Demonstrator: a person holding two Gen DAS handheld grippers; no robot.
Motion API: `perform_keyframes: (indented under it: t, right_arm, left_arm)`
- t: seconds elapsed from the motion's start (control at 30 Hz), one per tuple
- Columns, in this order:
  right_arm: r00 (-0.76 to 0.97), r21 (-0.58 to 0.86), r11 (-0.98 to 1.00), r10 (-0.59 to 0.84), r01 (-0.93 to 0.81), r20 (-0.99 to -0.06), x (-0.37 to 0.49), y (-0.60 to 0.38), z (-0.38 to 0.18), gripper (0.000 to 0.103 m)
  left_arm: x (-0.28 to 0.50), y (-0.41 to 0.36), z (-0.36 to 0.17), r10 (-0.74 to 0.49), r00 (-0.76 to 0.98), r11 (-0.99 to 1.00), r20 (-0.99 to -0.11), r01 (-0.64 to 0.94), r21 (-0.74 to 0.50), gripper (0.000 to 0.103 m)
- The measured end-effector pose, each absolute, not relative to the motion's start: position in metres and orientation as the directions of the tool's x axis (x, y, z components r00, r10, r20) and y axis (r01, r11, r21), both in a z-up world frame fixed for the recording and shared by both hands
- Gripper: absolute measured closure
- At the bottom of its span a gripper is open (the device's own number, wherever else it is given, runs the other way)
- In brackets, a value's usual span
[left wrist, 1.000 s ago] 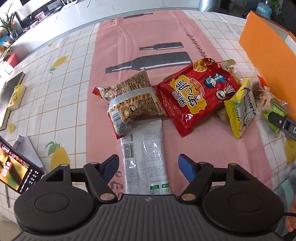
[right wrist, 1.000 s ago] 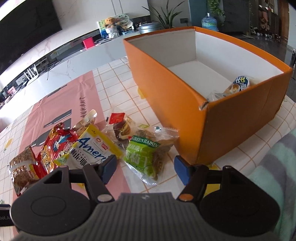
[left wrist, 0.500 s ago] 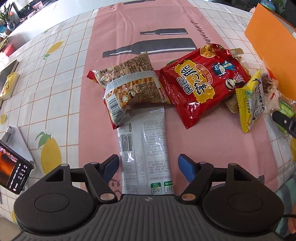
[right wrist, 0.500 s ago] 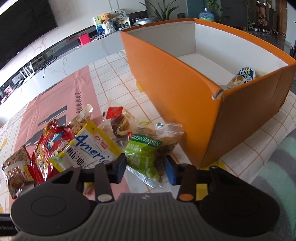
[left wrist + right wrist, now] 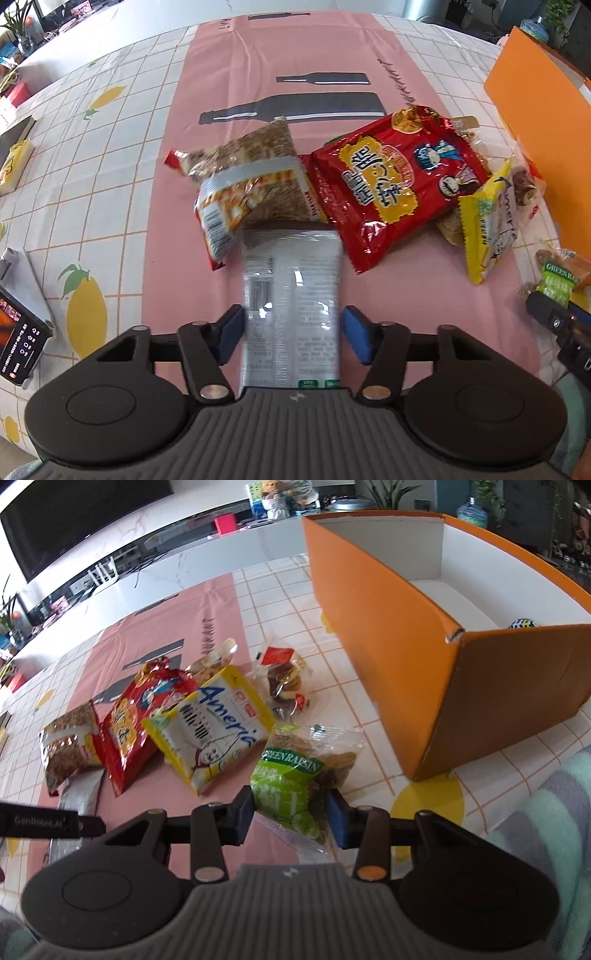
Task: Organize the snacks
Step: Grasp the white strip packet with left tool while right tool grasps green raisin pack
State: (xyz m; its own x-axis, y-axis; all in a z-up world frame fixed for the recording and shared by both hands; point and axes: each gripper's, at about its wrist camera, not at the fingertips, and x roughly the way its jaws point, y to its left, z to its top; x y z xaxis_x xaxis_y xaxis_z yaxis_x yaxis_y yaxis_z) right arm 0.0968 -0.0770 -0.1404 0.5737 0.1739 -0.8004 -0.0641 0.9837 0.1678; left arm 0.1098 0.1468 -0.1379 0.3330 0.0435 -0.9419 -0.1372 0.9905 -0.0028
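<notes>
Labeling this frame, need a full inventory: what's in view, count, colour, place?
silver packet: 1, silver-grey, pink runner, between the left fingers
brown snack bag: 1, brown and orange, left end of the pile
red snack bag: 1, red and yellow, middle of the pile
yellow packet: 1, yellow and white, right of the red bag
clear cookie packet: 1, clear with red label, behind the yellow packet
green raisin packet: 1, green, between the right fingers
orange box: 1, orange outside, white inside, right side of the table; one small snack inside
phone: 1, black, left table edge
left gripper: 1, black with blue pads, closing on the silver packet
right gripper: 1, same, gripping the raisin packet
</notes>
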Motion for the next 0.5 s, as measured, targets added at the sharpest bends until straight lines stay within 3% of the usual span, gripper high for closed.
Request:
perform_keyframes:
  t: [0.17,0.27,0.3,0.33,0.5]
  right_arm:
    - [0.576,0.162,0.981,0.196,-0.111,-0.793,0.092,-0.078,-0.139,0.062]
    - [0.612,0.164,0.980,0.197,-0.111,-0.766,0.090,-0.081,-0.135,0.057]
    - [0.622,0.155,0.982,0.189,-0.109,-0.760,0.091,-0.080,-0.134,0.051]
    - [0.626,0.146,0.983,0.181,-0.107,-0.758,0.092,-0.080,-0.134,0.045]
    - [0.609,0.198,0.979,0.190,-0.055,-0.770,0.103,-0.087,-0.139,0.040]
  left_arm:
    - [0.109,0.131,-0.138,0.016,0.356,0.997,-0.934,-0.072,-0.010,0.046]
    - [0.107,0.117,-0.138,-0.015,0.370,1.000,-0.929,-0.002,-0.017,0.046]
    - [0.107,0.114,-0.138,-0.013,0.372,1.000,-0.928,0.010,-0.010,0.045]
    - [0.108,0.111,-0.139,-0.008,0.371,1.000,-0.929,0.018,-0.001,0.043]
    - [0.109,0.110,-0.142,0.009,0.349,1.000,-0.937,0.004,0.011,0.025]
